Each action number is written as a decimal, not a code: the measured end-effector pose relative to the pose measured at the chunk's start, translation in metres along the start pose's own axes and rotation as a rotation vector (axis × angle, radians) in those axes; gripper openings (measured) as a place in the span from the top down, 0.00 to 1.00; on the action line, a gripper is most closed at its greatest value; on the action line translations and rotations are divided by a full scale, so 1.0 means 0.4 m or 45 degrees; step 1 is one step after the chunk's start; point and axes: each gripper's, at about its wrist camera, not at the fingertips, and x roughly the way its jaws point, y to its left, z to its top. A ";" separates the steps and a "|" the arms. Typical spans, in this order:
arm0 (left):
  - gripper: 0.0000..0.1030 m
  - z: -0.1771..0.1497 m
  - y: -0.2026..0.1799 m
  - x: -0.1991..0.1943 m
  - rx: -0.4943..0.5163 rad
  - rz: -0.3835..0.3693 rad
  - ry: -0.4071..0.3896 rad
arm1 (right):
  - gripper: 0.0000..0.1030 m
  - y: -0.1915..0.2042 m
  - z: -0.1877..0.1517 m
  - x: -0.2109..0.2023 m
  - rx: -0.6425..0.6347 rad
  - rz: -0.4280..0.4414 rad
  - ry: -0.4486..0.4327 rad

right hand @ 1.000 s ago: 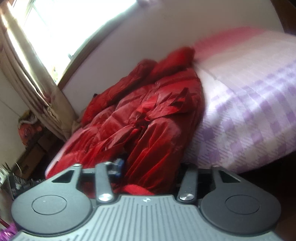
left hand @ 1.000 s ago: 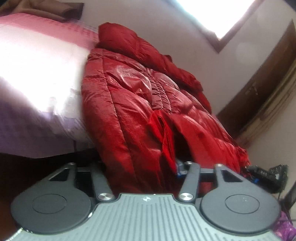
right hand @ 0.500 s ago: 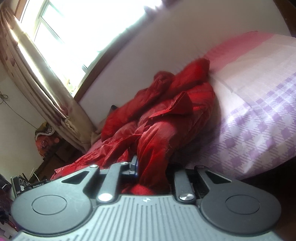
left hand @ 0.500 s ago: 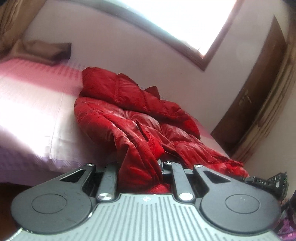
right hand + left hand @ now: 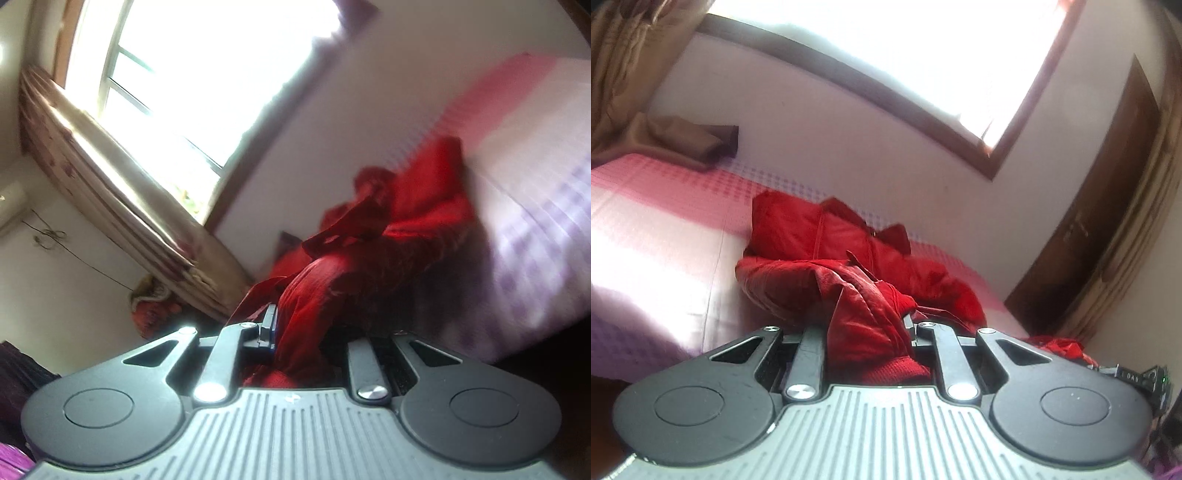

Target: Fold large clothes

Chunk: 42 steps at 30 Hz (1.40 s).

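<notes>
Red padded jacket (image 5: 849, 266) heaped on bed (image 5: 657, 236), stretching lengthwise away toward far wall. Near hem bunched and pinched in left gripper (image 5: 871, 332); another near-edge fold clamped in right gripper (image 5: 295, 339). Both closed on cloth, equally near; bulk straight ahead, so coming fold probably runs forward over it.

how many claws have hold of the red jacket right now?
2. The left claw is shut on the near edge of the red jacket where it hangs off the bed. The right claw is shut on another bunch of that edge.
</notes>
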 end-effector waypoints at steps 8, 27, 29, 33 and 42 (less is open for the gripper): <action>0.82 0.075 -0.015 0.051 0.001 0.088 -0.034 | 0.84 0.030 0.095 0.060 -0.046 0.026 -0.021; 0.78 0.247 -0.020 0.335 0.138 0.278 -0.023 | 0.84 -0.041 0.311 0.313 -0.051 -0.104 -0.040; 0.78 0.259 -0.012 0.363 0.131 0.288 -0.010 | 0.84 -0.049 0.326 0.342 -0.051 -0.128 -0.034; 0.78 0.275 0.003 0.415 0.124 0.312 0.015 | 0.84 -0.072 0.346 0.390 -0.040 -0.158 -0.023; 0.76 0.292 0.041 0.516 0.100 0.364 0.070 | 0.84 -0.132 0.365 0.461 -0.005 -0.218 -0.003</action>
